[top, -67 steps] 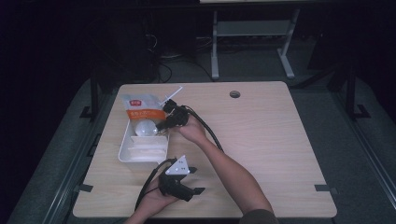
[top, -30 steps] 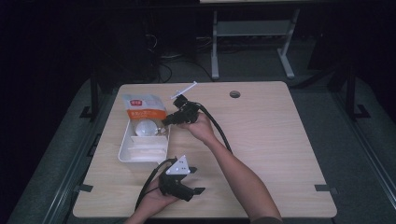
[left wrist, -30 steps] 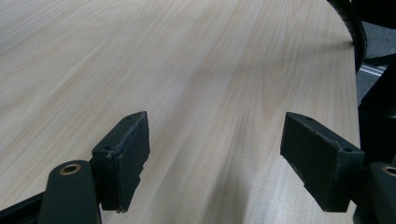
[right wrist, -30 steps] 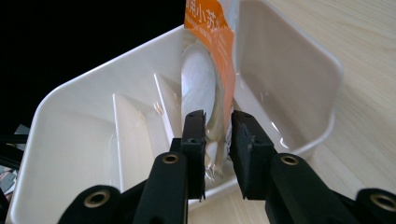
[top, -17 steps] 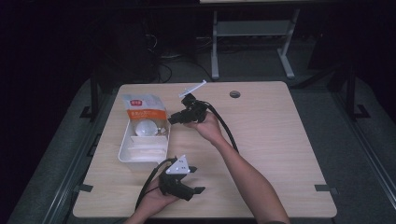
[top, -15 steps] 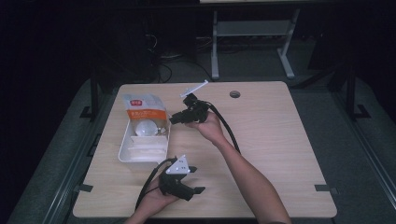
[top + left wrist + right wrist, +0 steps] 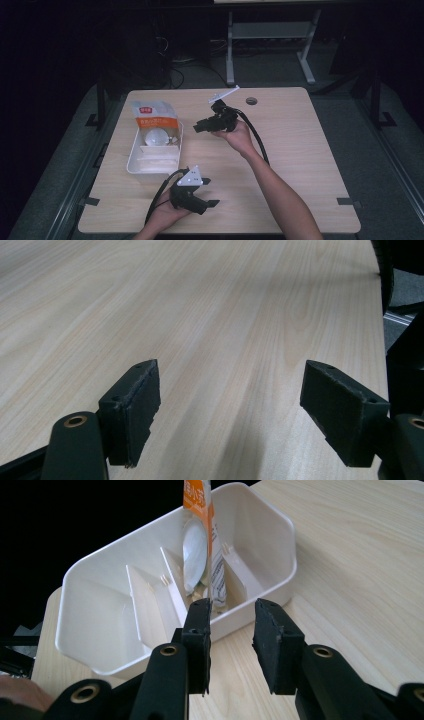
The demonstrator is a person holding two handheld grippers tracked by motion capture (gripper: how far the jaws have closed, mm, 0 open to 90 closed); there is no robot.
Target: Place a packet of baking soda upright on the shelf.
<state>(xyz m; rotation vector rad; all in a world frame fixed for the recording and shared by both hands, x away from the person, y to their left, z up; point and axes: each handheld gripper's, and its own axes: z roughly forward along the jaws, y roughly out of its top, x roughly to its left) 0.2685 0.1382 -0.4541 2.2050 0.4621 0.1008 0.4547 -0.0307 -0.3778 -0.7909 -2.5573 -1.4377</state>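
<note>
Toward the nine o'clock side of the pale wood-grain table (image 7: pixel 300 150) I see a white plastic bin (image 7: pixel 137 165), a rounded-corner rectangle split by thin upright dividers into compartments. An orange-and-clear plastic packet (image 7: pixel 155 120) stands in its far end, leaning over the twelve o'clock rim, with a smooth white round shape (image 7: pixel 157 136) showing through the clear film. In my right gripper view the bin (image 7: pixel 100 570) lies just ahead, its walls glossy and thin, and the packet (image 7: pixel 200 510) rises edge-on from the far compartment; the dividers beside it look bare, though I cannot see to every compartment's floor.

My right gripper (image 7: pixel 199 126) hangs above the table just at three o'clock of the bin, apart from it, jaws pointing toward the packet. Its black jaws are blocky with rough, worn pads, and they stand at a narrow gap with nothing between them (image 7: pixel 231 645). A grey three-cornered plate tops it, and a thick black cable trails back along my forearm.

My left gripper (image 7: pixel 210 204) rests low near the six o'clock edge, held in my hand, pointing toward three o'clock. In its own view the jaws are spread wide over bare matte wood (image 7: pixel 230 405), empty, their pad edges chipped.
</note>
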